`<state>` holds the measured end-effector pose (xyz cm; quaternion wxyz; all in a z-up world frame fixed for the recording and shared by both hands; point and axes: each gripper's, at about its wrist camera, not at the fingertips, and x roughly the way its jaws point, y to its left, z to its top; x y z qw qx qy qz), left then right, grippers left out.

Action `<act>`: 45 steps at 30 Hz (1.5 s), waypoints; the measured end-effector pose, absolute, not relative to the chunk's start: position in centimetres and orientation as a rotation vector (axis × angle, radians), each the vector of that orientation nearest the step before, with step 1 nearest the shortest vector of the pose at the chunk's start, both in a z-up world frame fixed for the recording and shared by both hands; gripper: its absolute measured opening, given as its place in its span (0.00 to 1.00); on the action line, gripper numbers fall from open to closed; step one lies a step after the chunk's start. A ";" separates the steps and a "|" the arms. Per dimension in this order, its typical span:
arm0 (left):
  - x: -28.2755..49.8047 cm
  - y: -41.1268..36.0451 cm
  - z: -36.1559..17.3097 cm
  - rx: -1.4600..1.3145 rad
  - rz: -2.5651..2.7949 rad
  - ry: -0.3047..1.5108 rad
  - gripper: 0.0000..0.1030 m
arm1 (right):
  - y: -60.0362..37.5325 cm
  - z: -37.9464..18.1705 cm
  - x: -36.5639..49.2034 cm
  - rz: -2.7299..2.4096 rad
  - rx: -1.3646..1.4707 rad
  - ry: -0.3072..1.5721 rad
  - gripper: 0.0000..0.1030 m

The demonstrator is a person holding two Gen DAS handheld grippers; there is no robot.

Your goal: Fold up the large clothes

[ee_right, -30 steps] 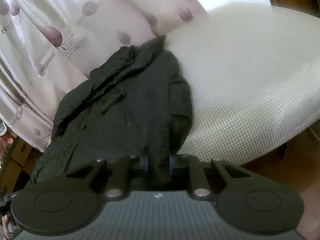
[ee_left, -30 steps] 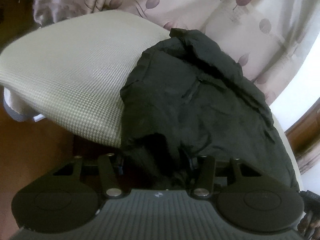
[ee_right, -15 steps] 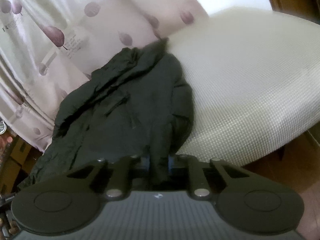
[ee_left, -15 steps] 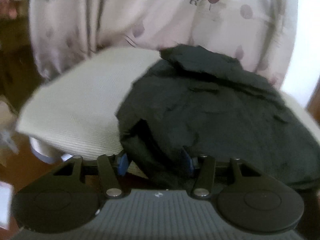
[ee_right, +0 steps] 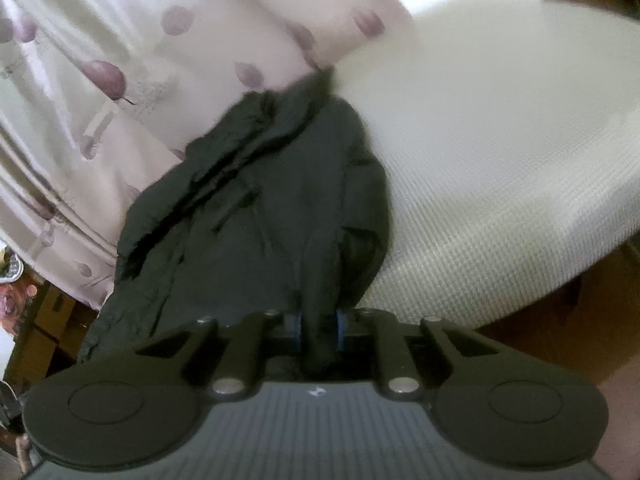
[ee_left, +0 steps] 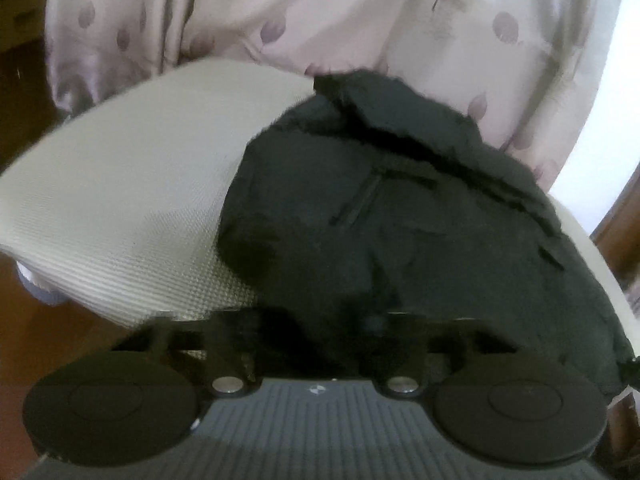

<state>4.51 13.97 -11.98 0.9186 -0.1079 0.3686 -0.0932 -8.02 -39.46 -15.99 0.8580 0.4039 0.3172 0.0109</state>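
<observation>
A black padded jacket (ee_left: pixel 400 220) lies bunched on a pale woven mattress (ee_left: pixel 132 200), its collar toward the curtain. My left gripper (ee_left: pixel 316 344) has its jaws wide apart with a thick bunch of the jacket's near edge lying between them. In the right wrist view the jacket (ee_right: pixel 260 220) lies left of the mattress (ee_right: pixel 500 160). My right gripper (ee_right: pixel 318 328) is shut on a narrow fold of the jacket's near edge, pinched between the blue pads.
A pink curtain with purple leaf print (ee_left: pixel 360 20) hangs right behind the mattress and also shows in the right wrist view (ee_right: pixel 100 80). Wooden floor (ee_right: pixel 560 320) lies beyond the mattress edge. Cardboard boxes and clutter (ee_right: pixel 28 304) sit at far left.
The left gripper has moved forward over the mattress edge with the jacket still between its jaws. The right gripper has kept its pinch and shifted slightly; both views are motion-blurred.
</observation>
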 end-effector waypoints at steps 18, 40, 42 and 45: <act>-1.7 17.1 -7.3 -0.412 -0.204 0.593 0.10 | -40.1 -13.5 -12.6 0.121 0.964 0.536 0.08; 7.1 17.2 7.1 -0.532 -0.176 0.389 0.11 | -44.9 -0.9 -1.9 0.189 1.007 0.316 0.08; 11.0 16.6 7.6 -0.509 -0.150 0.396 0.14 | -45.9 -1.4 1.6 0.153 1.025 0.335 0.08; 16.7 15.2 7.3 -0.452 -0.124 0.413 0.15 | -46.5 -2.6 6.6 0.102 1.026 0.371 0.08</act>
